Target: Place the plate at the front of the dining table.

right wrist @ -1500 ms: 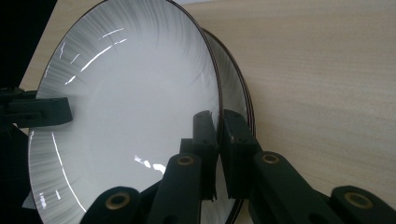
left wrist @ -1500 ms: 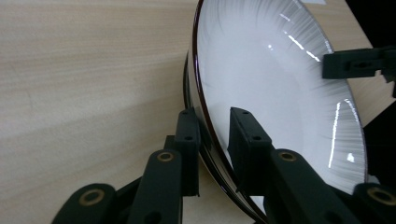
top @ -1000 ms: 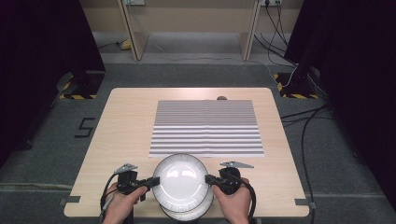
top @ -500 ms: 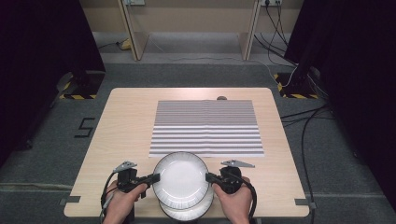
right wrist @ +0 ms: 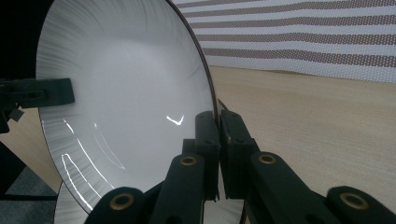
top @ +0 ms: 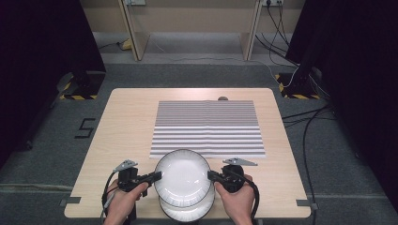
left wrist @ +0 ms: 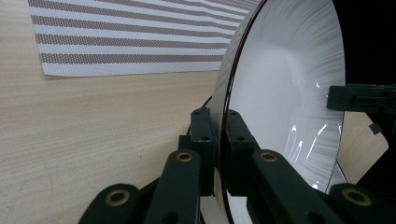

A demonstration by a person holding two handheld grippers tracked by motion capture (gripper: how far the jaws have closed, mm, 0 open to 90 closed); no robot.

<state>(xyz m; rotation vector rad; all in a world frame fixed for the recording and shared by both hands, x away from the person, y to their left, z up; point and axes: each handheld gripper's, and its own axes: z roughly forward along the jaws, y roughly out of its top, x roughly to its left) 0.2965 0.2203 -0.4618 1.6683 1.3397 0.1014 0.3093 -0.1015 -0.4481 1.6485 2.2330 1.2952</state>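
Observation:
A white plate (top: 182,177) with a thin dark rim is held over the table's front edge, above a second white plate (top: 187,213) lying beneath it. My left gripper (top: 158,176) is shut on the upper plate's left rim, and my right gripper (top: 210,174) is shut on its right rim. In the left gripper view the jaws (left wrist: 219,135) clamp the rim of the plate (left wrist: 289,93), with the right gripper (left wrist: 359,98) across it. In the right gripper view the jaws (right wrist: 217,126) pinch the plate (right wrist: 126,93), the left gripper (right wrist: 37,93) sits opposite, and the lower plate (right wrist: 70,210) peeks out below.
A grey-and-white striped placemat (top: 208,127) covers the middle of the wooden table (top: 126,122), just beyond the plates. A small dark object (top: 222,98) sits at the mat's far edge. Cables and table legs stand on the floor behind.

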